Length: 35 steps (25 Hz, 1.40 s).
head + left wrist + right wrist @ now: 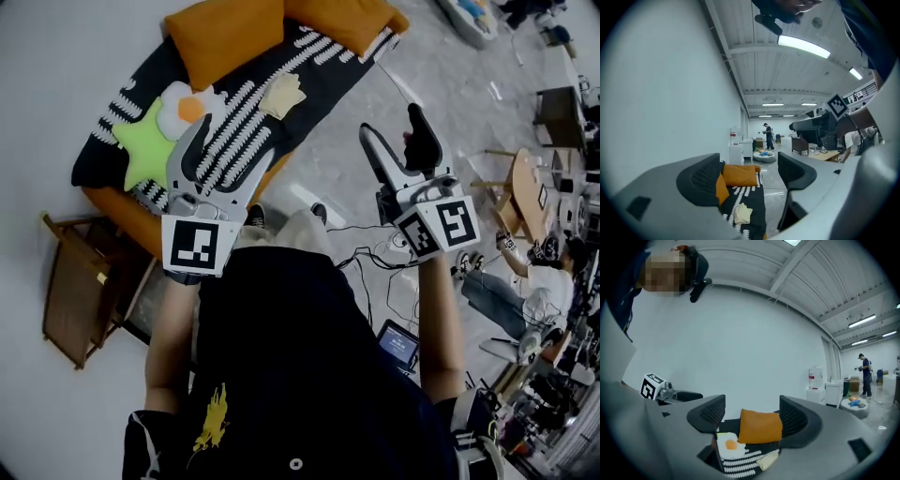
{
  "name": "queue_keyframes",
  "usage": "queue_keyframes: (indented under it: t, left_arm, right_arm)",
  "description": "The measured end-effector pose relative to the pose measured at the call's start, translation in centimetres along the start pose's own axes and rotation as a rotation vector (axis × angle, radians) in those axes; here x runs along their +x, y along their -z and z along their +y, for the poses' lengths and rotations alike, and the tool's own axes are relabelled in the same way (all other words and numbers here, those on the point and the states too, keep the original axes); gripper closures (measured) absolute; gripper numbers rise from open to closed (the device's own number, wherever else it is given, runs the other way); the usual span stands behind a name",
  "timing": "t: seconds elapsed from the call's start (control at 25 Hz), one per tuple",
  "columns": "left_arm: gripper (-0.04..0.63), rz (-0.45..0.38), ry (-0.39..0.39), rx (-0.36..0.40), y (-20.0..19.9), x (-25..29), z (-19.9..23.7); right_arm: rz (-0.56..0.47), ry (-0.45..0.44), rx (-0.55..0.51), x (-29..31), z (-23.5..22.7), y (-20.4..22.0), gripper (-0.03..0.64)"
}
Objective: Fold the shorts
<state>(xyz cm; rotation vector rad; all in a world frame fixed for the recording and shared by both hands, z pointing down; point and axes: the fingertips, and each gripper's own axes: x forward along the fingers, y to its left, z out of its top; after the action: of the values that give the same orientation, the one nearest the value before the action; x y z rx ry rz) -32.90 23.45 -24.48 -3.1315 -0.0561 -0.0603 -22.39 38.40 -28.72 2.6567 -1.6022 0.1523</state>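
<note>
The shorts are a small pale yellow bundle lying on a low bed with a black cover and white pattern. They also show in the left gripper view as the shorts and in the right gripper view as the shorts. My left gripper is held level in front of me, aimed along the bed, open and empty. My right gripper is held beside it, to the right of the bed over the floor, also open with nothing between its fingers. Both are well short of the shorts.
Orange pillows, a green star cushion and a fried-egg cushion lie on the bed. A wooden stand is at the left. Cables and a screen lie on the floor. A person sits at the right by a wooden table.
</note>
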Motion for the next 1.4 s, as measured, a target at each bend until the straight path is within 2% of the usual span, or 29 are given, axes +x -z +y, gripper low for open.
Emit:
queue_keyframes:
  t: [0.08, 0.2, 0.28, 0.36, 0.48, 0.6, 0.76, 1.0, 1.2, 1.32, 1.4]
  left_arm:
    - [0.202, -0.022, -0.001, -0.02, -0.5, -0.2, -0.8]
    - [0.211, -0.003, 0.011, 0.001, -0.1, -1.2, -1.1]
    - [0.261, -0.002, 0.014, 0.021, 0.4, -1.4, -0.5]
    - [0.32, -0.024, -0.017, 0.012, 0.2, -1.9, 0.4]
    - [0.321, -0.033, -0.057, -0.032, -0.3, -2.9, 1.5]
    - [0.321, -0.024, -0.074, -0.018, -0.8, -3.5, 2.1]
    - [0.325, -0.011, -0.078, 0.0, -0.8, -3.5, 2.5]
    - [0.358, 0.017, -0.047, 0.033, -0.2, -2.7, 2.1]
    - [0.45, -0.008, -0.051, 0.049, -1.1, -2.5, 2.0]
    - [0.578, -0.035, -0.077, 0.018, -1.6, -3.0, 2.0]
    - [0.581, -0.019, -0.09, 0.035, -1.5, -4.2, 1.8]
  right_arm:
    - [0.041, -0.019, -0.005, -0.3, 0.5, 0.7, 0.242]
    - [0.052, -0.023, -0.039, -0.2, 0.8, 0.5, 0.248]
    - [0.033, -0.029, -0.047, 0.7, 1.1, -0.1, 0.256]
    - [0.017, -0.044, -0.065, 1.9, 2.1, -0.4, 0.262]
    - [-0.007, -0.078, -0.098, 3.2, 4.2, -0.9, 0.267]
    - [-0.028, -0.119, -0.161, 4.0, 6.3, -1.8, 0.276]
    - [-0.033, -0.137, -0.223, 4.3, 7.4, -2.6, 0.338]
    - [-0.029, -0.107, -0.223, 4.0, 7.0, -2.2, 0.426]
    - [-0.057, -0.086, -0.207, 3.9, 6.9, -2.3, 0.524]
    - [-0.059, -0.08, -0.187, 2.9, 7.4, -2.0, 0.6]
    - [-0.088, -0.074, -0.156, 1.9, 8.9, -2.4, 0.6]
